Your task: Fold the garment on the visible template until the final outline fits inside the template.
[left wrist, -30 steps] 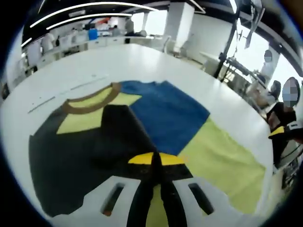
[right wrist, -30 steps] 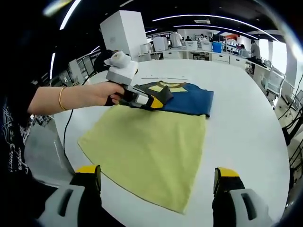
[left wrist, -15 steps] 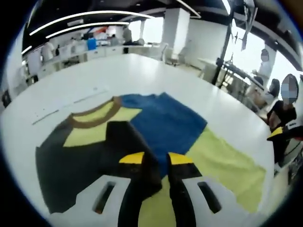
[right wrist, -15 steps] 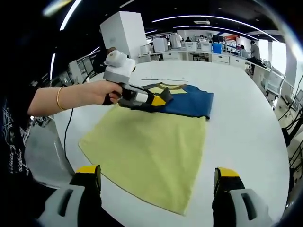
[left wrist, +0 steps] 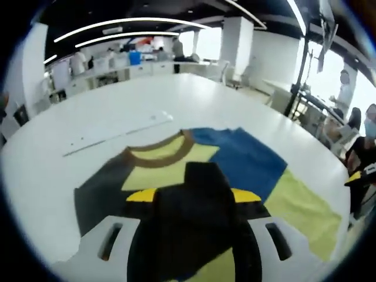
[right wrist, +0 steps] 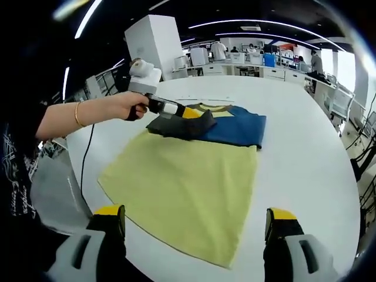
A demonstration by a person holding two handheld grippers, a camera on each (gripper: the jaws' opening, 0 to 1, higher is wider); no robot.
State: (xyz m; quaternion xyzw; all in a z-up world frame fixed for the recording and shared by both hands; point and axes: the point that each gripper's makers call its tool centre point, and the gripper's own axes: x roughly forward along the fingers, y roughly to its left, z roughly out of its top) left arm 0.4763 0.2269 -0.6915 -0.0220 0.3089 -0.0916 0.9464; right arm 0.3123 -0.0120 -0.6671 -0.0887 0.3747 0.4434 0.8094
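The shirt [right wrist: 202, 170] lies spread on the white table [right wrist: 305, 153], its yellow body toward the right gripper's camera and its blue and black upper part farther off. In the left gripper view the brown collar [left wrist: 158, 154] sits ahead of the jaws, with the blue panel [left wrist: 249, 164] to its right and a black sleeve [left wrist: 197, 217] heaped between the yellow-tipped jaws.

A second ago the left gripper [right wrist: 185, 113] was pinched shut on a thin edge of that black sleeve; now its jaws stand wide apart, and the black cloth lies bunched between and over them. I cannot tell whether they touch it. In the right gripper view the hand [right wrist: 130, 104] and the left gripper have risen and pulled back toward the table's left edge, leaving the black sleeve folded in a loose mound over the shirt's upper left.

The right gripper [right wrist: 197, 226] is wide open and holds nothing, hovering at the near hem as before.
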